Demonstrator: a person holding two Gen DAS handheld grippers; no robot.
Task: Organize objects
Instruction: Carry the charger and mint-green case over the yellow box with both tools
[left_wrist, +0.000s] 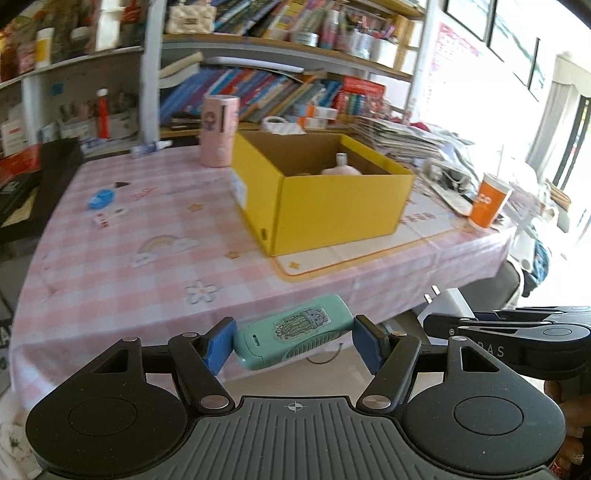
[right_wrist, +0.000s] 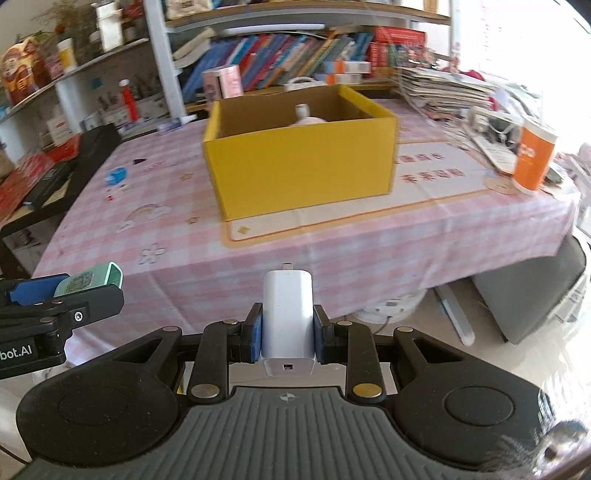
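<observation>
My left gripper (left_wrist: 293, 341) is shut on a mint-green device with a cactus sticker (left_wrist: 295, 336), held crosswise in the air before the table's front edge. My right gripper (right_wrist: 288, 330) is shut on a white plug charger (right_wrist: 288, 317), prongs pointing forward. Each gripper shows in the other's view: the right gripper (left_wrist: 517, 332) at the right, the left gripper (right_wrist: 55, 306) at the left with the green device (right_wrist: 92, 280). An open yellow cardboard box (left_wrist: 332, 206) (right_wrist: 303, 166) stands on the pink checked tablecloth (left_wrist: 147, 258) and holds a pink-white bottle (left_wrist: 341, 168).
A pink cylinder (left_wrist: 218, 131) stands behind the box. An orange cup (left_wrist: 489, 205) (right_wrist: 533, 158) is at the right table edge beside stacked papers (left_wrist: 406, 136). A blue item (left_wrist: 100, 199) and small cards lie at the left. Bookshelves (left_wrist: 258, 85) stand behind; a black case (left_wrist: 37, 184) at the left.
</observation>
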